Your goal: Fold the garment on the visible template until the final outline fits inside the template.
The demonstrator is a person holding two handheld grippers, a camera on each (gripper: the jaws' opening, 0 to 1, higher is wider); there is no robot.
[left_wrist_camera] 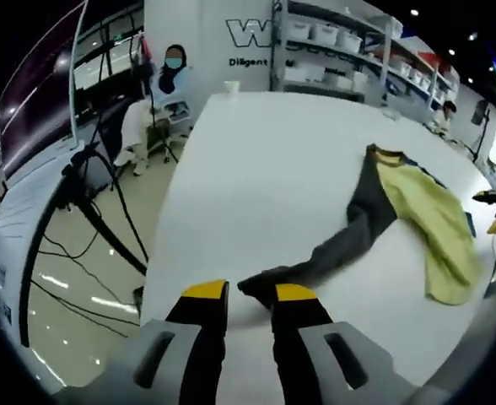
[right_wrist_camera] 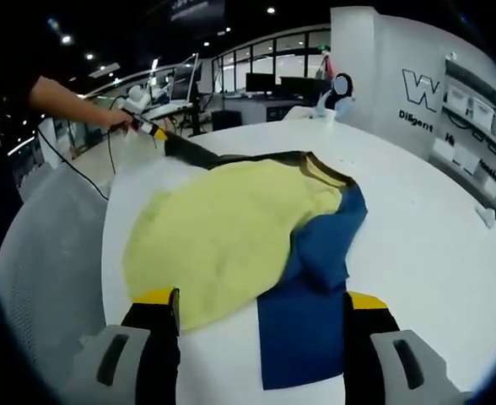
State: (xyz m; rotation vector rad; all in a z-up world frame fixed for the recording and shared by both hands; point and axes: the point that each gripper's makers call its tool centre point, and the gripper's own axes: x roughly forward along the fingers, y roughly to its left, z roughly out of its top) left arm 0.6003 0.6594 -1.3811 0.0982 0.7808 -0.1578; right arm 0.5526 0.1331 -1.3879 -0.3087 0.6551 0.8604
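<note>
Left gripper view: left gripper point(left_wrist_camera: 250, 299) jaws narrowly parted around the grey sleeve point(left_wrist_camera: 332, 249) tip, apparently pinching it to fold inward; right gripper point(right_wrist_camera: 261, 304) jaws spread wide over the shirt point(right_wrist_camera: 223, 228) hem and blue template point(right_wrist_camera: 303, 329) on the table point(right_wrist_camera: 425, 245)

left gripper point(left_wrist_camera: 250, 297) fingers pinched, right gripper point(right_wrist_camera: 261, 304) fingers spread

Left claw point(left_wrist_camera: 250, 297) and right claw point(right_wrist_camera: 261, 304): black jaws with yellow tips, rising from grey slotted housings.
</note>
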